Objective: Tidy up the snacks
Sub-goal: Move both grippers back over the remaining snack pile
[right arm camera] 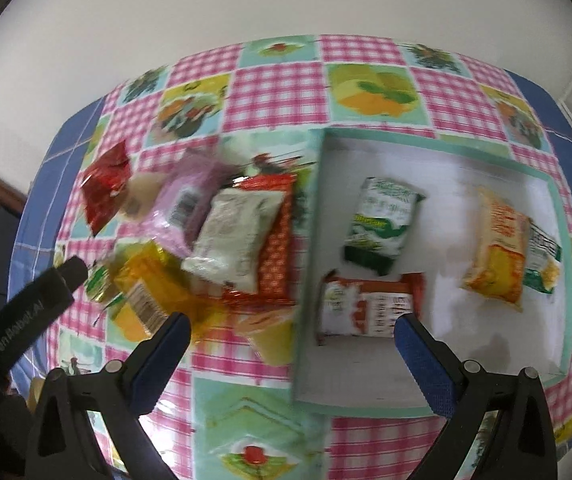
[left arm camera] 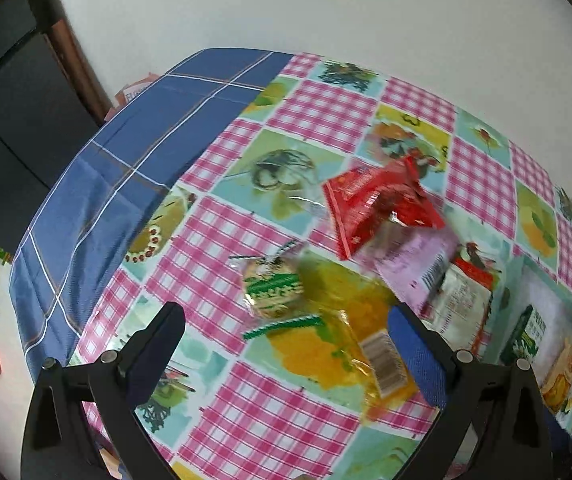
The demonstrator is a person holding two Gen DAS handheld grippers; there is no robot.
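Both grippers empty, jaws wide. Left gripper (left arm camera: 286, 320) hangs over the loose snack pile (right arm camera: 205, 232) mid-tablecloth, likely lining up the yellow packet (left arm camera: 350, 332). Right gripper (right arm camera: 292, 330) sits above the box (right arm camera: 306, 240) left wall; three or four packets lie inside, toward the tablecloth's right edge.

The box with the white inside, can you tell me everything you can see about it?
The box is a shallow, open, lidless tray with mint-green walls and a plain white floor, looking like cardboard. It lies flat on the checked tablecloth, right of the loose snack pile. Inside lie a green-and-white packet, a red-and-white packet and an orange packet covering part of another green-and-white one. The right gripper hangs open above its near-left corner, not touching.
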